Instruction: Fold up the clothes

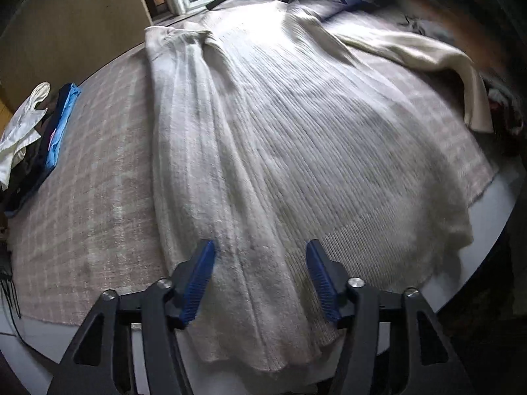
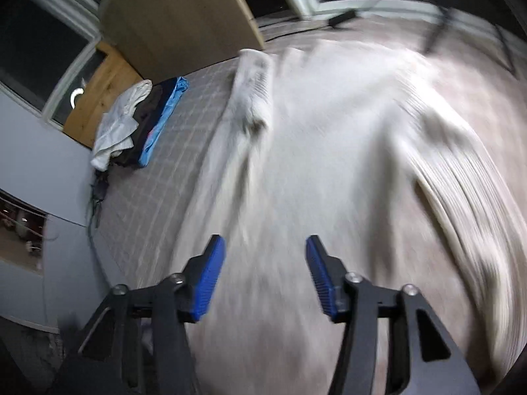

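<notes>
Here the cream knit sweater (image 1: 280, 138) lies spread on the checked cloth (image 1: 92, 197), one sleeve (image 1: 444, 62) out at two o'clock. Soft, heavy, stretchy; best pinched at the hem. Left hand-held gripper (image 1: 260, 253) and right hand-held gripper (image 2: 265, 248) both gape, empty.

Pretty blurry here: right gripper (image 2: 262, 247) fingers spread wide, nothing between them, above the cream sweater (image 2: 329, 138); clothes pile (image 2: 138, 125) far left.

Daylight is glaring across the far sweater (image 1: 263, 33); the right wrist view is smearing with motion blur, edges darkening.
</notes>
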